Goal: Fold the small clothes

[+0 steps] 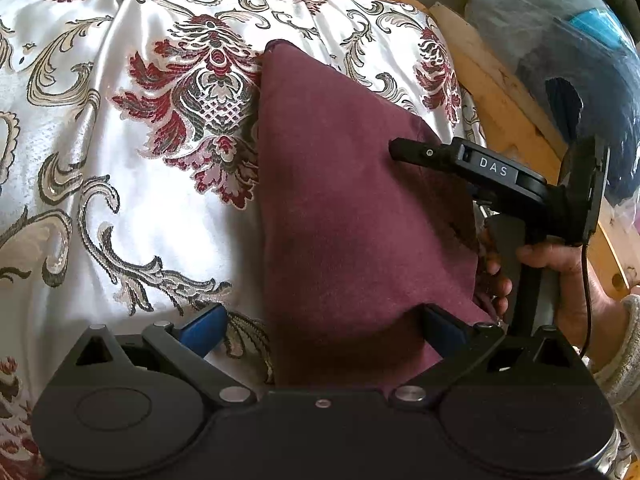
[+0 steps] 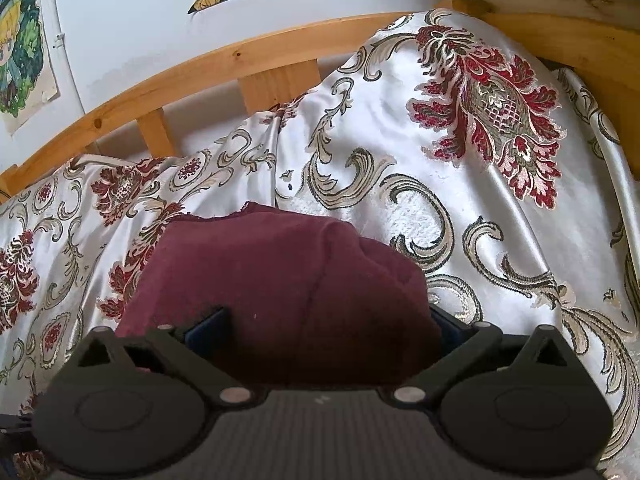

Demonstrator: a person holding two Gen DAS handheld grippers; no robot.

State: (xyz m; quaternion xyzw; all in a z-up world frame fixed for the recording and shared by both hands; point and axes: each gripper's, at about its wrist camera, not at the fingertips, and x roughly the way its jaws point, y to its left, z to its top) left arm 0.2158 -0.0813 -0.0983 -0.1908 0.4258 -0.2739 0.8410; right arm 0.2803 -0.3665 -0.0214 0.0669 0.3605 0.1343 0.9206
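Floral bedspread, wooden bedframe, posters

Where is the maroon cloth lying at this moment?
The maroon cloth lies on the patterned bedspread, right of centre in the left wrist view, between the left gripper fingers, near the wooden bed frame.

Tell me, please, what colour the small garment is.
Plain maroon garment; the left wrist view shows it best.

Maroon cloth across spread claw
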